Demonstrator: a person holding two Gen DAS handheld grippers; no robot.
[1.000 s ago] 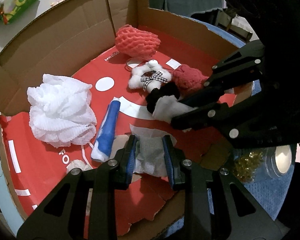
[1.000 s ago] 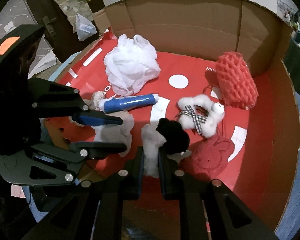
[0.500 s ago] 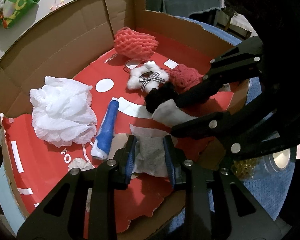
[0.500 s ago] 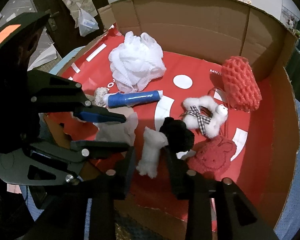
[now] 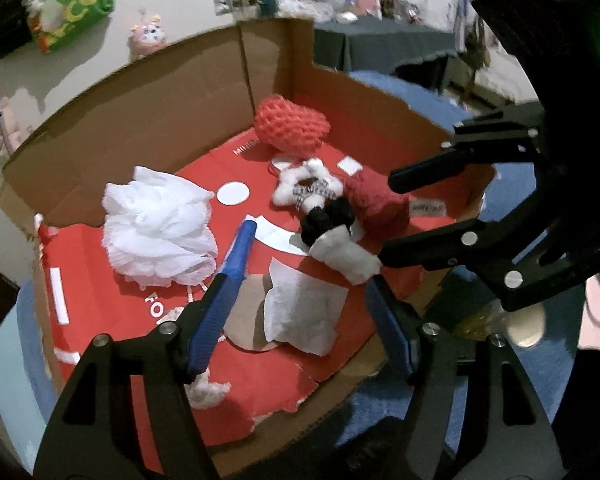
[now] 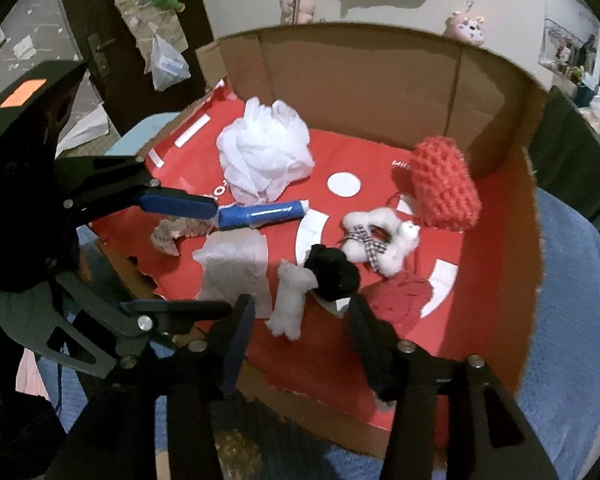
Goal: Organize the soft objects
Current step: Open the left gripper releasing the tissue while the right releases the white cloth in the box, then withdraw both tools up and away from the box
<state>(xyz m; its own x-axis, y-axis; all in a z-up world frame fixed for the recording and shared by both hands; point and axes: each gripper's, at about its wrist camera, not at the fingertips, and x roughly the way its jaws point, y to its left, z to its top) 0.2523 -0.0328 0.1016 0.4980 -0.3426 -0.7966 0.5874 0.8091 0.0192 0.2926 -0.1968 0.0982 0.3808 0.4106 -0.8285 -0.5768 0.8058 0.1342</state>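
Observation:
A cardboard box point(image 5: 172, 92) with a red floor holds soft things. A white cloth point(image 5: 302, 308) lies flat near the front, between the fingers of my open left gripper point(image 5: 296, 300), which is raised above it. A white-and-black plush point(image 6: 316, 284) lies in front of my open right gripper point(image 6: 300, 312), apart from it. A white mesh puff point(image 5: 158, 228), a blue roll point(image 5: 240, 248), a red knit pouch point(image 5: 292, 128), a white bow-tied plush point(image 5: 306, 184) and a dark red plush point(image 5: 374, 200) lie further in.
The box stands on a blue surface point(image 6: 572, 280). Its front wall point(image 6: 320, 404) is low and torn. A small grey-white scrap point(image 6: 168, 236) lies by the left edge. A gold item and a round lid point(image 5: 528, 320) sit outside the box at the right.
Both grippers opened and pulled back and up. The left let go of the white cloth; the right let go of the white-and-black plush. Both things now lie on the box floor.

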